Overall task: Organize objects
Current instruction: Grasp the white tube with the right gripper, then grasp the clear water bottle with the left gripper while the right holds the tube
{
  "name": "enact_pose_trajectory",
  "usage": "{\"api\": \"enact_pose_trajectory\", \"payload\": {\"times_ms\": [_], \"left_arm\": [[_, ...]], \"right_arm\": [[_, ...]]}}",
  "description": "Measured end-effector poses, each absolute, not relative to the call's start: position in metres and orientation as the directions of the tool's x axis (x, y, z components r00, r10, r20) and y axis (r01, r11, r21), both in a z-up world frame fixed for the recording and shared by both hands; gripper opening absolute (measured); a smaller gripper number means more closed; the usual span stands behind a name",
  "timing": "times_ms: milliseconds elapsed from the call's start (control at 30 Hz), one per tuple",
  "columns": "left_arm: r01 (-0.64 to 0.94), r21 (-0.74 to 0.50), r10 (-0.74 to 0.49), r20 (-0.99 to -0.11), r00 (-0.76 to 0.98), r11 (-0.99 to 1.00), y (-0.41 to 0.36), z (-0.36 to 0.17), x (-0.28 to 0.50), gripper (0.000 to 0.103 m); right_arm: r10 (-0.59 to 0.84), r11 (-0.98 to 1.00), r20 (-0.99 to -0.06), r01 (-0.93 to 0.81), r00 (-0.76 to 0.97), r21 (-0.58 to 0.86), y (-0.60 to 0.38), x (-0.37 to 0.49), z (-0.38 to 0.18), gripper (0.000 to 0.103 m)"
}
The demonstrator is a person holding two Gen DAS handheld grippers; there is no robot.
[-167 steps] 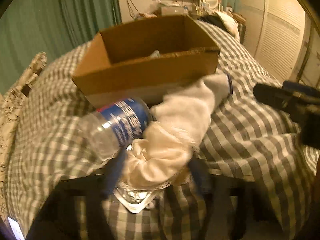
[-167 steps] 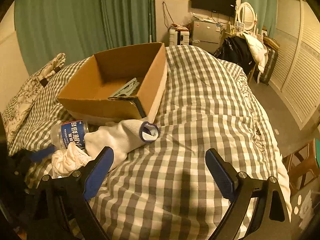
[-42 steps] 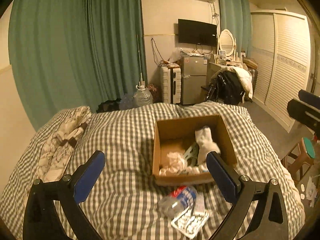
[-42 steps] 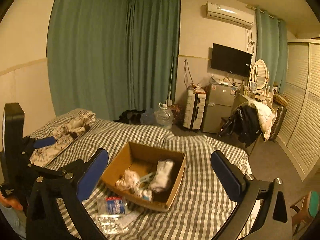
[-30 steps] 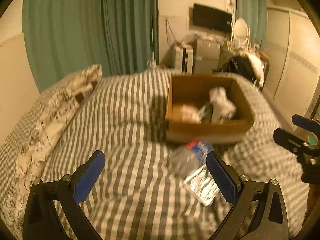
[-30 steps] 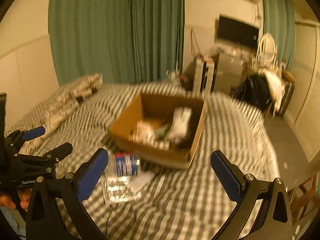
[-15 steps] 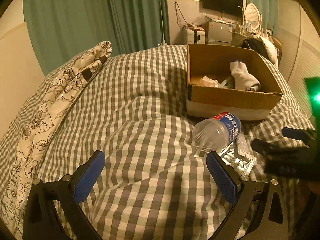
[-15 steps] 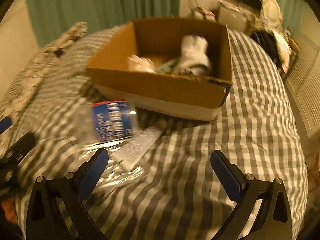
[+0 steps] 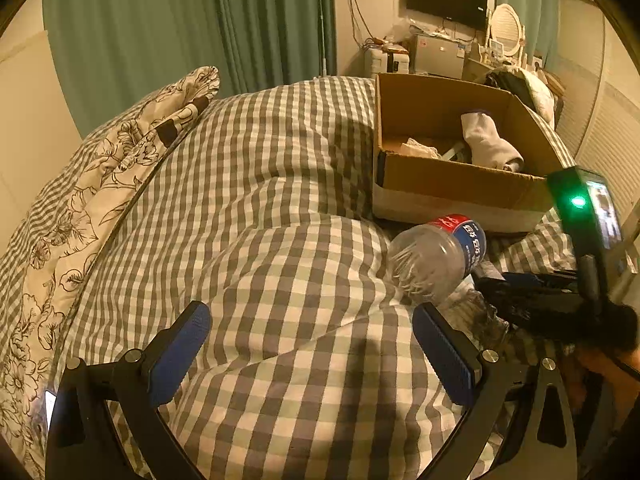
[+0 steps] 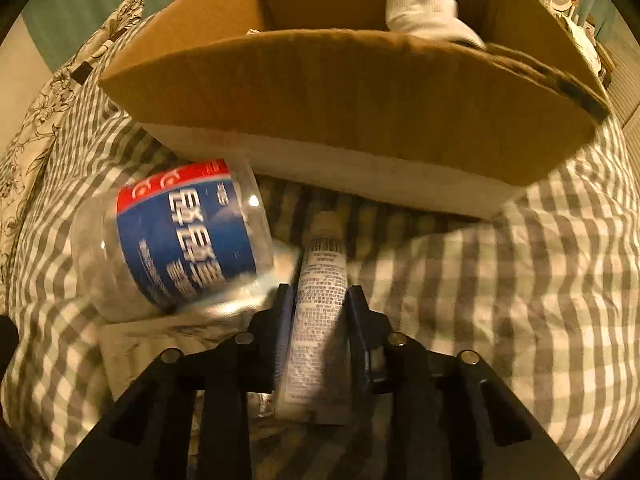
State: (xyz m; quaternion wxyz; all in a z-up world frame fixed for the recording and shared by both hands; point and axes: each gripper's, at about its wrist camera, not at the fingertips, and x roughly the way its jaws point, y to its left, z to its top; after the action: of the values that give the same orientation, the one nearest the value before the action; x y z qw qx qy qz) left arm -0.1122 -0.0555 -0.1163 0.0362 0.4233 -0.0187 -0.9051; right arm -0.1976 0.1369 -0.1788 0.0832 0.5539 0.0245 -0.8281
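Observation:
A cardboard box [image 9: 460, 188] sits on the checked bed and holds a white sock [image 9: 486, 144] and crumpled items. In front of it lie a clear plastic bottle [image 9: 436, 256] with a blue label and a white tube [image 10: 320, 292]. My right gripper [image 10: 320, 300] is shut on the tube, low on the bed beside the bottle [image 10: 176, 240], close to the box [image 10: 360, 92]. It also shows at the right of the left wrist view [image 9: 520, 296]. My left gripper [image 9: 312, 340] is open and empty above the duvet, left of the bottle.
A floral pillow [image 9: 100, 184] lies along the left side of the bed. A clear plastic pack [image 10: 152, 344] lies under the bottle. Green curtains [image 9: 200, 32], a fridge and a TV stand beyond the bed.
My right gripper has dropped to the bed in front of the box and shut on the white tube. My left gripper has come a little lower and closer, still open.

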Motion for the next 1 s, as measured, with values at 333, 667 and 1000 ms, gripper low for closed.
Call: {"api": "enact_pose_trajectory", "payload": {"times_ms": [333, 667, 1000], "left_arm": [[-0.074, 0.058, 0.002, -0.776, -0.631, -0.996, -0.021, -0.113, -0.135, 0.103], [-0.292, 0.110, 0.078, -0.822, -0.564, -0.950, 0.035, -0.138, -0.188, 0.103], [-0.378, 0.171, 0.049, -0.861, -0.507, -0.910, 0.053, -0.165, -0.211, 0.100]], "right_arm": [[-0.149, -0.979, -0.844, 0.198, -0.515, 0.051, 0.173, -0.139, -0.122, 0.027], [-0.213, -0.972, -0.798, 0.203, -0.563, 0.116, 0.203, -0.138, -0.094, 0.027], [-0.263, -0.963, -0.797, 0.201, -0.544, 0.180, 0.215, -0.145, -0.106, 0.027]]}}
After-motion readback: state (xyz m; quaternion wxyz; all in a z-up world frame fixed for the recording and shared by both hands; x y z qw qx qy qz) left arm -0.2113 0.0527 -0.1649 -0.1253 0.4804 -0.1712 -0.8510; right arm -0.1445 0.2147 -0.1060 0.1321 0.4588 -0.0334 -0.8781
